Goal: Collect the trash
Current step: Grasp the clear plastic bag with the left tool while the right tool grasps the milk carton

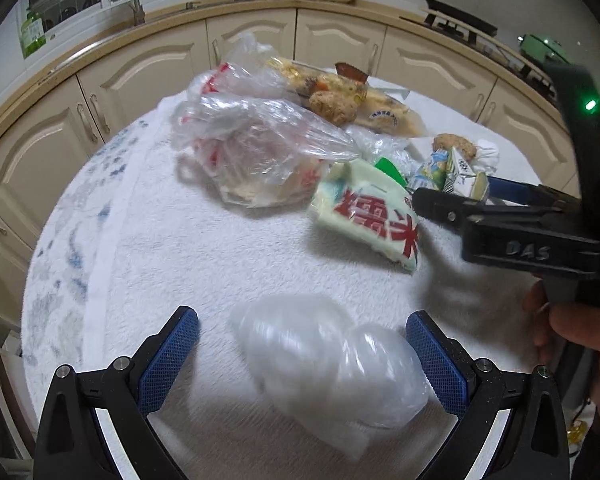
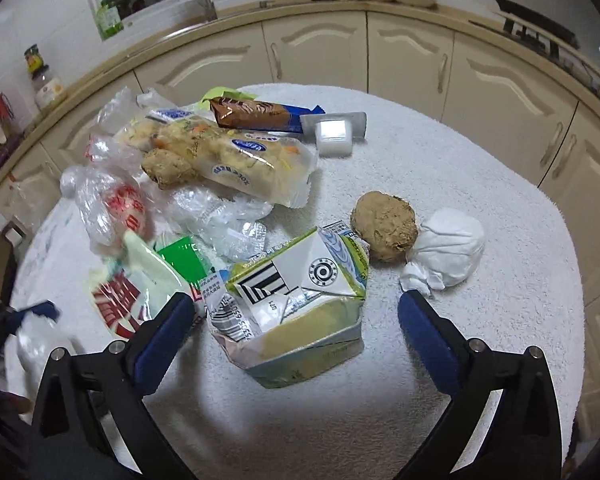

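Crushed cardboard milk carton point(image 2: 296, 304) sits on the white surface point(image 2: 480, 208) between my wide-open right gripper point(image 2: 296, 320) fingers, probably light and floppy, so I'd pinch its creased middle.

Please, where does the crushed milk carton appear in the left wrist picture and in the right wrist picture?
Left wrist view: crushed milk carton at right of centre, small, just beyond the right gripper's fingers.
Right wrist view: carton at lower centre, between the open jaws.
Shared landmark: brown lumpy ball behind it.
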{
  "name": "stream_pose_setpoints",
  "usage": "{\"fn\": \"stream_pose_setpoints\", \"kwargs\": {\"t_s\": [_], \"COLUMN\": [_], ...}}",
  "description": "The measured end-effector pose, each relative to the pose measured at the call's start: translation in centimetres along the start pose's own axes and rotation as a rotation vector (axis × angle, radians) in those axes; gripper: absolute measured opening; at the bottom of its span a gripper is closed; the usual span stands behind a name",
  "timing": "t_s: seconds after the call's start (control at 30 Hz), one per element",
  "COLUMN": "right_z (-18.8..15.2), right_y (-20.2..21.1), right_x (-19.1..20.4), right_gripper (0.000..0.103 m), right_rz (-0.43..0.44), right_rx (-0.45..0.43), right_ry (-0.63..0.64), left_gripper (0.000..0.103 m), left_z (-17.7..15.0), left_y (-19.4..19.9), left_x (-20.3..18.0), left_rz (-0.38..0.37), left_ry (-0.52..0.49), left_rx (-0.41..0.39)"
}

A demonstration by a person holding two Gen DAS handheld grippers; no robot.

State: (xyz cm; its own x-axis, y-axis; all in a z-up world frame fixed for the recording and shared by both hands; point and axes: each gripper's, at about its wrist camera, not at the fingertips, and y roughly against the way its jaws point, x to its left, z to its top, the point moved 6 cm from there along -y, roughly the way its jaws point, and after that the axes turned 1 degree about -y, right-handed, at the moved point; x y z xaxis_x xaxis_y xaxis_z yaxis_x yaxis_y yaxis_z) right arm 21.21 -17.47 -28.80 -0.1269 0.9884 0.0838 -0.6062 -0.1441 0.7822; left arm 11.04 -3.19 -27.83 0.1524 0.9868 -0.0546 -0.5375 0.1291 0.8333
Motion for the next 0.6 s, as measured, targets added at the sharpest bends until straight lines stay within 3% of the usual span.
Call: {"fn": "stream_pose_setpoints", "kwargs": {"t_s": [0.2, 0.27, 0.37, 0.43, 0.53, 0.6], "right_z": [0.0, 0.0, -0.5, -0.5, -0.4, -0.5], "right_y": [-0.1, 0.1, 0.5, 0.6, 0.8, 1.3], "right_x": [-0.1, -0.2, -0.3, -0.4, -0.2, -0.4], "right_gripper": [0.102, 0.096, 0.078, 0.075, 0.065, 0.063], "right_rz": [-0.012, -0.024, -0.073, -0.058, -0.035, -0.003], "right_rx": [0.000, 0.000, -0.011, -0.019, -0.028, -0.039], "right_ry": [0.000, 0.005, 0.045, 0.040, 0.046, 0.021], "left_gripper": [0.102, 0.102, 0.102, 0.102, 0.089, 0.068], "left_z": [-1.5, -1.7, -1.9, -2.0, -2.0, -2.0], "left_y": [1.0, 1.1, 1.3, 1.1, 1.0, 1.2], "left_x": [-0.1, -0.1, 0.0, -0.1, -0.4, -0.4], "left_rz": [-0.007, -0.008, -0.017, -0.019, -0.006, -0.002], "left_ry": [0.010, 0.013, 0.022, 0.019, -0.007, -0.014], "left_rx": [0.011, 0.010, -0.003, -0.006, -0.030, -0.045]}}
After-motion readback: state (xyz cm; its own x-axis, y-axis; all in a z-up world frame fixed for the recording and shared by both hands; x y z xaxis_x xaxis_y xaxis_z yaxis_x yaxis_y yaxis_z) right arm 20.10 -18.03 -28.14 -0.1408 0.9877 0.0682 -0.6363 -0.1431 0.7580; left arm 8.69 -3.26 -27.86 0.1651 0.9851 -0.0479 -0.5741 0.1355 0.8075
